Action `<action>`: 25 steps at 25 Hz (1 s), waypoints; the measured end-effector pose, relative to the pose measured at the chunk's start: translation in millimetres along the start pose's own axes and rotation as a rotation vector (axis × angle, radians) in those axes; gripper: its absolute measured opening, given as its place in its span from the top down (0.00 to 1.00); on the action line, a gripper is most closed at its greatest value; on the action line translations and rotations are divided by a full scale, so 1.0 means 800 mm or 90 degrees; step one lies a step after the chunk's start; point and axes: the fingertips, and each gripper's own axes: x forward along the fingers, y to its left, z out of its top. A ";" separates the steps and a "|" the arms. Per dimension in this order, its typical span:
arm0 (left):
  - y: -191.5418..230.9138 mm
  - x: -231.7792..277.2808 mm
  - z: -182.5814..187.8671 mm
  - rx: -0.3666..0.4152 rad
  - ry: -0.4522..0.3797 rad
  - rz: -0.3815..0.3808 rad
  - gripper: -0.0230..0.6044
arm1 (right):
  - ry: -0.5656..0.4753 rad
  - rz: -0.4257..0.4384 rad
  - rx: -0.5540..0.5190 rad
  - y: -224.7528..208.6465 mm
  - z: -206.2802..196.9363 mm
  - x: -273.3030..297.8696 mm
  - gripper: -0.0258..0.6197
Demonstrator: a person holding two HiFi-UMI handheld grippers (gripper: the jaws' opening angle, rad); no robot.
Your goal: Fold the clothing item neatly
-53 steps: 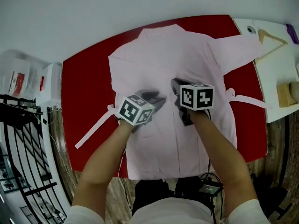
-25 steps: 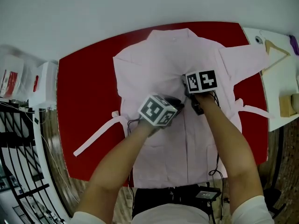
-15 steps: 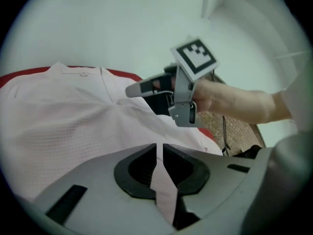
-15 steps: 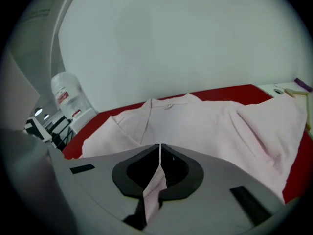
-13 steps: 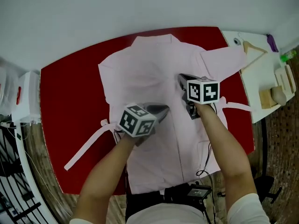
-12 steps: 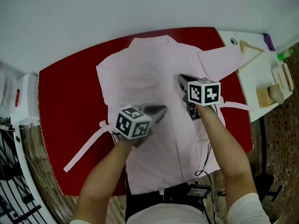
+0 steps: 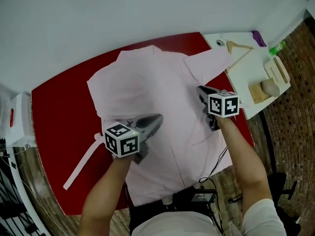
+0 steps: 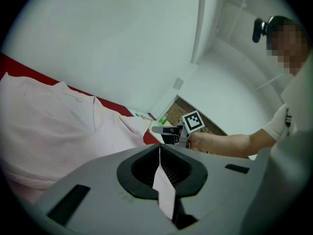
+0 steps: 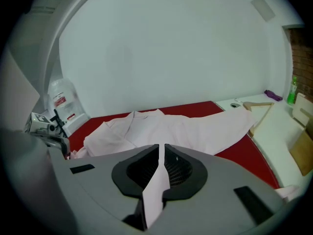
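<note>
This looks like a plain test room or lab: bare white walls [image 7: 123, 14], a red-covered table [image 7: 54, 112], a white side table [image 7: 246, 77] with a wooden hanger [image 7: 237, 46], and an electronic box [image 7: 201, 197] and cables [image 7: 224, 200] on the wood floor [image 7: 34, 181].

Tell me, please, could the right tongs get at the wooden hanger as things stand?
Probably not yet: the right tongs are shut on a fold of the pink garment, so they are occupied, though the path to the hanger looks clear.
</note>
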 end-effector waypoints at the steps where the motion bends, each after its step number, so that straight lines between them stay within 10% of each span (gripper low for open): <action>1: -0.005 0.003 0.002 -0.002 -0.005 -0.004 0.95 | -0.001 -0.007 -0.005 -0.012 0.002 -0.007 0.93; 25: -0.008 0.192 0.035 -0.060 -0.045 0.069 0.94 | 0.009 -0.089 0.075 -0.391 0.060 -0.002 0.92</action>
